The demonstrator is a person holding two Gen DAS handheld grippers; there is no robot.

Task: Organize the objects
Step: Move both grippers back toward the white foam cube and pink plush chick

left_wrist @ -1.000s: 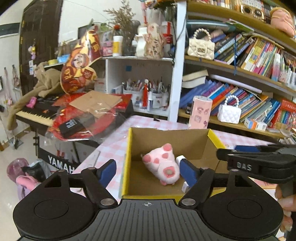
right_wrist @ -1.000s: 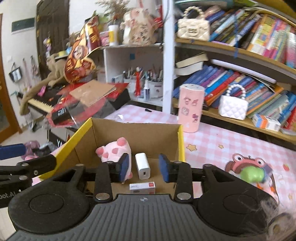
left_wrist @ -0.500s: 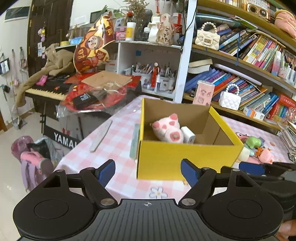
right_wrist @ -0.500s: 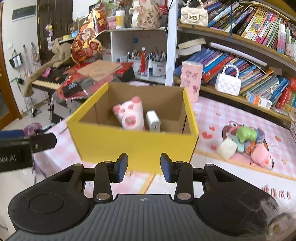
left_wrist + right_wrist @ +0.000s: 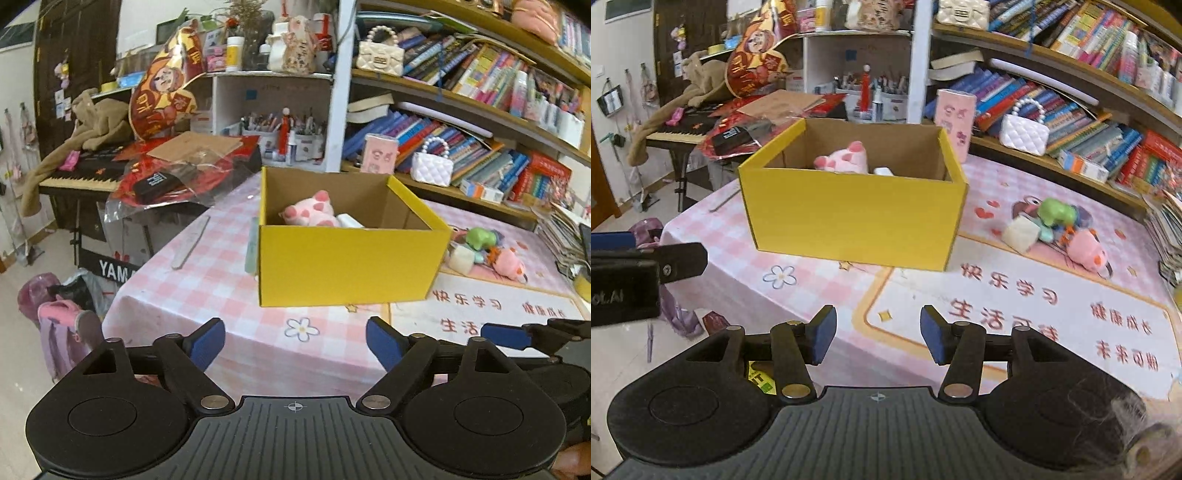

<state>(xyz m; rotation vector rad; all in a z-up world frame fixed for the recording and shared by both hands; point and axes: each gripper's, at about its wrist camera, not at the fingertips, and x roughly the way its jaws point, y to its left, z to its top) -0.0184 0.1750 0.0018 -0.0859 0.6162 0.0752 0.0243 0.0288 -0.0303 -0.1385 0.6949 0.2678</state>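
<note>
A: Where is the yellow box (image 5: 347,264) sitting?

B: On the worktop (image 5: 207,291), on its pink checked cloth, toward the far side. It is open at the top. A pink plush pig (image 5: 314,212) lies inside against the back wall, with a white block (image 5: 349,220) touching it on the right; only the top of that block shows over the front wall.

A: Anything beside the box?

B: To its right, apart from it, there is a small heap of toys (image 5: 1056,229): a green one, a pale cube and a pink one, all touching or nearly so. On the left edge of the cloth a flat grey strip (image 5: 190,242) lies lengthwise. A pale green flat thing stands against the box's left wall; I cannot tell what it is.

A: And the tools?

B: The left tool (image 5: 295,345) is in front of the box, well clear of it, its jaws wide and opening, nothing between them. The right tool (image 5: 877,334) is also short of the box, jaws narrower but opening too, empty as well. Each shows at the edge of the other's view.

A: Behind all that?

B: A bookshelf (image 5: 461,110) crammed with books, two small quilted handbags on it, and a keyboard (image 5: 79,177) at the left, piled with clutter.
</note>
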